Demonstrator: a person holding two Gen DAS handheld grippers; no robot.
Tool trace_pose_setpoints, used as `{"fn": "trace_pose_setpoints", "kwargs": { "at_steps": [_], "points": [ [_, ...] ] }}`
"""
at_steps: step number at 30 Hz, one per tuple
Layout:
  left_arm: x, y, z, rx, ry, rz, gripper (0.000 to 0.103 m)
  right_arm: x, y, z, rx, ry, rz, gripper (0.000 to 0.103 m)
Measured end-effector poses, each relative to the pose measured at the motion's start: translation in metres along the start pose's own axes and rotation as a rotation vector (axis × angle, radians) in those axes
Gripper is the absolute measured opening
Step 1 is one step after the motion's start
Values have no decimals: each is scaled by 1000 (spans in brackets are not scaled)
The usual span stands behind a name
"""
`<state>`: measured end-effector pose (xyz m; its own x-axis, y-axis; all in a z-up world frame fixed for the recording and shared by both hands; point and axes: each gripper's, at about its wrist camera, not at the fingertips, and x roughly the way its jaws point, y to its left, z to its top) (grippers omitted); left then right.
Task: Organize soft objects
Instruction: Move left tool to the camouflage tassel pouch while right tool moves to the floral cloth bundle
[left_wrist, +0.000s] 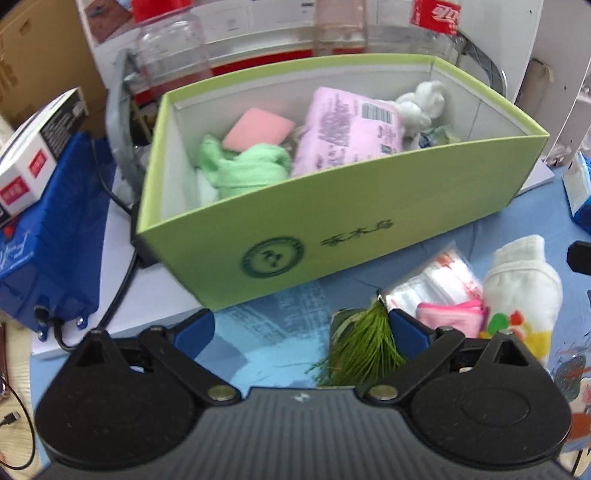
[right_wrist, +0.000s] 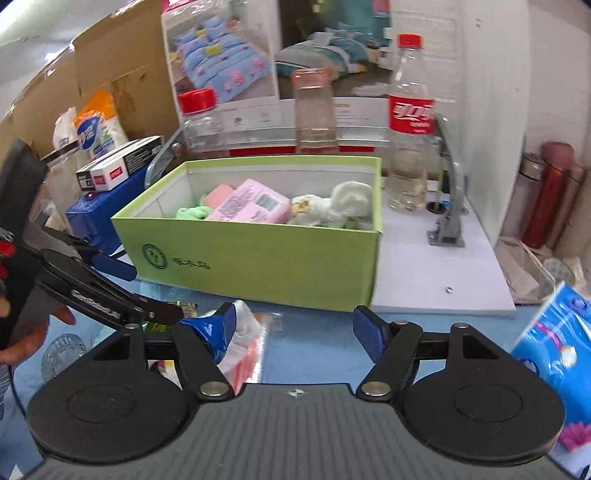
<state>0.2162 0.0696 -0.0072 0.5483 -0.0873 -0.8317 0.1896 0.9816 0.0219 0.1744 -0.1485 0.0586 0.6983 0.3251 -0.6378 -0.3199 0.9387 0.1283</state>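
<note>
Soft items partly gathered in a light green cardboard box (left_wrist: 332, 206), others lying in front of it.

The open box holds a crumpled green cloth (left_wrist: 245, 166), a flat pink sponge (left_wrist: 258, 129) leaning on it, a pink plastic-wrapped pack (left_wrist: 347, 129) with a barcode, lying tilted, and a white plush toy (left_wrist: 421, 103) at the far right corner. On the blue printed cloth just before the box lie a clear plastic bag (left_wrist: 436, 284) with pink contents, a folded white towel (left_wrist: 524, 291) touching its right side, and a green fringed tuft (left_wrist: 362, 343).
</note>
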Motion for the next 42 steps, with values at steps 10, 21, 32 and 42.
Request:
{"fn": "trace_pose_setpoints", "kwargs": {
  "at_steps": [10,21,32,42],
  "points": [
    [-25,105,-39,-200,41,288,98,-12,-1,-8,31,-28,26,56],
    [-65,112,-60,-297,-53,132,98,42,81,21,-382,248,93,57],
    [-54,122,-68,-327,-36,128,98,85,34,45,-451,445,-129,58],
    [-55,110,-55,-314,-53,116,98,33,-6,37,-275,277,-31,59]
  ]
}}
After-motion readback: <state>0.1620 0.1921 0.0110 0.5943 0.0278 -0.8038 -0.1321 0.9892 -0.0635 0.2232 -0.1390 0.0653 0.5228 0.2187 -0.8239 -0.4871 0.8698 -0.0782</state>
